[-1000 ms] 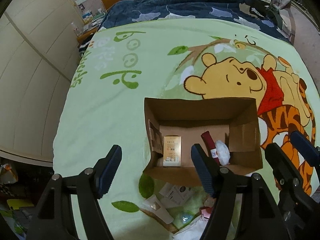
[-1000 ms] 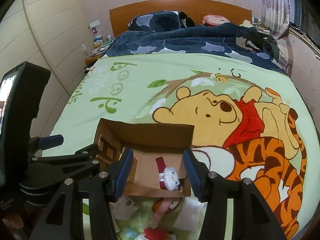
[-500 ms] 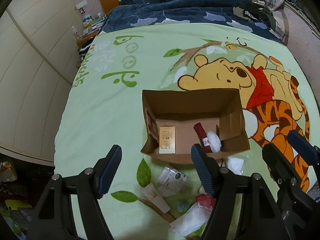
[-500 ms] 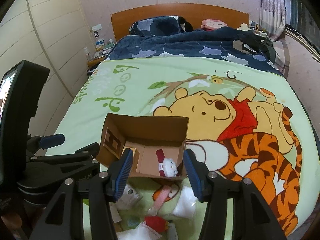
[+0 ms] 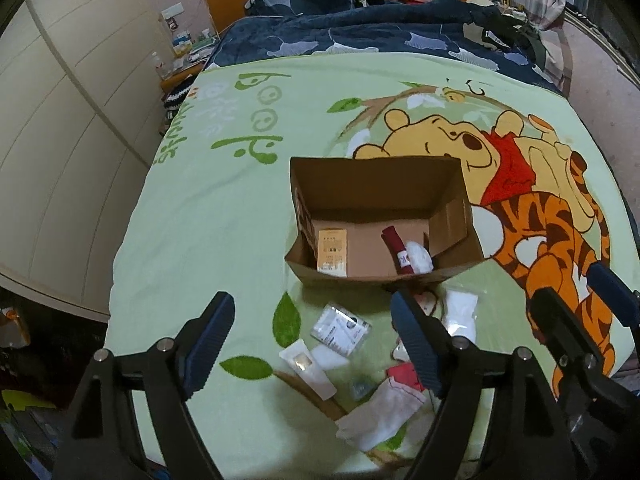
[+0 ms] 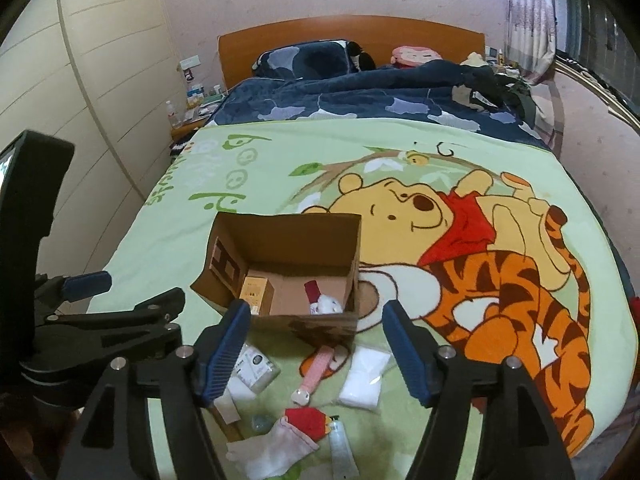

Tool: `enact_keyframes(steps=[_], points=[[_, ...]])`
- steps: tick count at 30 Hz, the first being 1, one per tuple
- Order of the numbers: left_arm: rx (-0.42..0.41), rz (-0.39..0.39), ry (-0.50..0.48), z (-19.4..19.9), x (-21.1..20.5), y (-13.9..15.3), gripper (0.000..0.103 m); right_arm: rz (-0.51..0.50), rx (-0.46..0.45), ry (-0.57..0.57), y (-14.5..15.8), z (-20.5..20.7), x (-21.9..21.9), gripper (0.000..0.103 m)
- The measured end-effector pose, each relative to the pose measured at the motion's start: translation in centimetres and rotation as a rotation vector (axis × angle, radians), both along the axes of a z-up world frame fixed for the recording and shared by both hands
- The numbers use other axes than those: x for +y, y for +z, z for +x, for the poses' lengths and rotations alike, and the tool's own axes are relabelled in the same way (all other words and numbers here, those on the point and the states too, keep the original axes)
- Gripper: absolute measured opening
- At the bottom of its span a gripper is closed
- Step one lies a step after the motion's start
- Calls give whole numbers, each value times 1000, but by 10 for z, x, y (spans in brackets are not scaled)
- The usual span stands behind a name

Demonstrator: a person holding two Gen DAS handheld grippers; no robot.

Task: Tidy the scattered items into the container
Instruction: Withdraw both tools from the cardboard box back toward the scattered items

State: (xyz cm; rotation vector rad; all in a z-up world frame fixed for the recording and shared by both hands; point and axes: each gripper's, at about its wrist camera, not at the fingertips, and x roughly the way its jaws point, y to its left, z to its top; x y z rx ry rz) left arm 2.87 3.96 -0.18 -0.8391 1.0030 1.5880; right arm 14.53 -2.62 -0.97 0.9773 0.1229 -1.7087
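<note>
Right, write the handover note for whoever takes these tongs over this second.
Left tongs: open, empty, above the loose items.
Right tongs: open, empty, just short of the box.
Cardboard box sits on the green blanket; it already holds a yellow carton, a dark red roll and a white wad.
Left on the blanket: pink stick, white pouch, clear packet, sock, tube and a few small bits.
</note>
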Motion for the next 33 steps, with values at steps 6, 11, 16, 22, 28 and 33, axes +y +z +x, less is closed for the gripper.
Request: enact_keyframes(steps=[6, 11, 16, 22, 28, 33], points=[[2, 3, -15, 9, -20, 2, 84, 5, 5, -4, -1, 3, 24, 81], [5, 7, -21, 14, -39, 2, 88, 26, 3, 0, -6, 5, 44, 81], [0, -12, -18, 14, -58, -4, 88, 54, -5, 8, -15, 9, 66, 81], [0, -55, -11, 16, -81, -16, 88, 96, -25, 30, -30, 15, 83, 81], [-7, -63, -6, 21, -94, -20, 88, 104, -26, 48, -34, 17, 89, 81], [-20, -94, 15, 19, -103, -31, 88, 132, -30, 81, -45, 25, 93, 81]])
